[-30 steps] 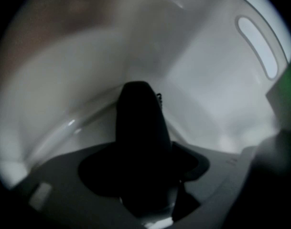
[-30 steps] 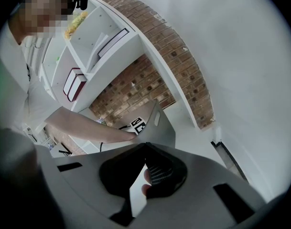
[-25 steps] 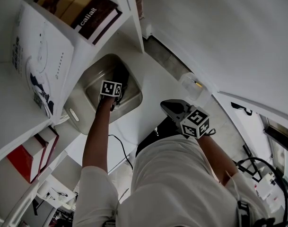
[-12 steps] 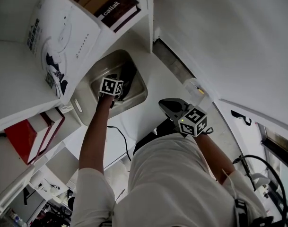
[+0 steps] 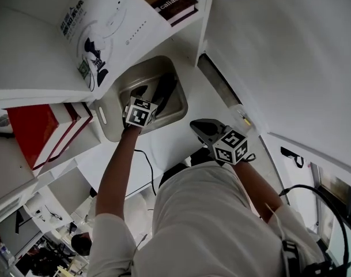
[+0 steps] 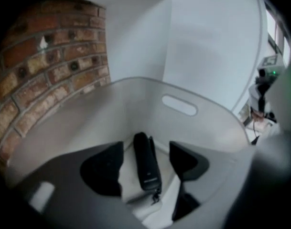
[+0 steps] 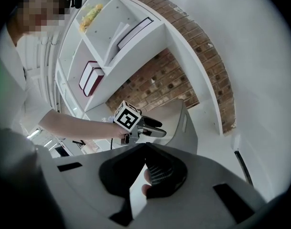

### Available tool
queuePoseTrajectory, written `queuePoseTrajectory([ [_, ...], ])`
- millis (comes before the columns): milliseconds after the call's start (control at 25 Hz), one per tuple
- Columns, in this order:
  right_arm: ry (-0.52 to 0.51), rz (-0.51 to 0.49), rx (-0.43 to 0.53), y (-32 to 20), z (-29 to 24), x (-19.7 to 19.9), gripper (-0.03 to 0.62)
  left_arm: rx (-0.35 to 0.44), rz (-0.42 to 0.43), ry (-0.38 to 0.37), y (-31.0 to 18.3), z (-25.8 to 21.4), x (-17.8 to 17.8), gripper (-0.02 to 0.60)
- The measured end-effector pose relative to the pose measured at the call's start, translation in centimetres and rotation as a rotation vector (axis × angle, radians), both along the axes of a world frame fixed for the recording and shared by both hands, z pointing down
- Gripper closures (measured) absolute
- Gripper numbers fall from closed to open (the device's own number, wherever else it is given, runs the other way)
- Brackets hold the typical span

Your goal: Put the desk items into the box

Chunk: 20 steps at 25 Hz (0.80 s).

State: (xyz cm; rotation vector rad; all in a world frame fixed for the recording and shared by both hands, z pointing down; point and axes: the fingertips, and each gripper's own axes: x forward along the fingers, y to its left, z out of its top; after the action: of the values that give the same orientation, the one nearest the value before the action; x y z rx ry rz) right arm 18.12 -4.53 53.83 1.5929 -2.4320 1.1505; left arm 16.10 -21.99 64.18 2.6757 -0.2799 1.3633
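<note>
The black oblong item [image 6: 146, 168] lies flat on the floor of the box [image 6: 179, 105], with its long side running toward the wall that has the slot handle and a small clasp or cord end at its near tip. It touches neither jaw. Your left hand-held gripper [image 6: 146, 146] hangs above it inside the box's rim and points steeply down. Its jaws stand well apart and grip nothing, and the item shows in the gap between them, lower down. The pale box [image 5: 109, 117] sits on the white counter [image 5: 184, 140], close against the white shelf unit [image 7: 112, 46], with a brick wall [image 6: 45, 70] behind it. Red books [image 5: 42, 131] lie on a lower shelf, and a large white printed carton [image 5: 100, 33] stands on the shelf above the box. Your right hand-held gripper [image 5: 199, 126] is well apart from the box, out over the counter near your body, and it points toward the box and your left arm. In the right gripper view its jaw tips meet, with only a narrow wedge of light below them, and you can make out no desk item clamped there.
</note>
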Motion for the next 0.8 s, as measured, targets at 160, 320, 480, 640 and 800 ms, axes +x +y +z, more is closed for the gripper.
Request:
queuePoseTrajectory([
  [160, 0.008, -0.031, 0.015, -0.2, -0.5, -1.2, 0.6, 0.129, -0.001, 0.118, 0.0, -5.0, 0.4, 0.286],
  [320, 0.013, -0.049, 0.028, -0.2, -1.0, -2.1, 0.6, 0.18, -0.035, 0.198, 0.8, -8.6, -0.1, 0.301],
  [480, 0.019, -0.063, 0.035, -0.3, -1.3, -2.8, 0.6, 0.214, -0.079, 0.268, 1.5, -11.8, -1.0, 0.318],
  [640, 0.028, -0.087, 0.047, -0.5, -1.6, -3.3, 0.6, 0.227, -0.147, 0.334, 2.1, -14.3, -2.5, 0.357],
  [800, 0.044, -0.111, 0.058, -0.7, -2.0, -3.8, 0.6, 0.225, -0.225, 0.391, 3.5, -15.9, -4.5, 0.401],
])
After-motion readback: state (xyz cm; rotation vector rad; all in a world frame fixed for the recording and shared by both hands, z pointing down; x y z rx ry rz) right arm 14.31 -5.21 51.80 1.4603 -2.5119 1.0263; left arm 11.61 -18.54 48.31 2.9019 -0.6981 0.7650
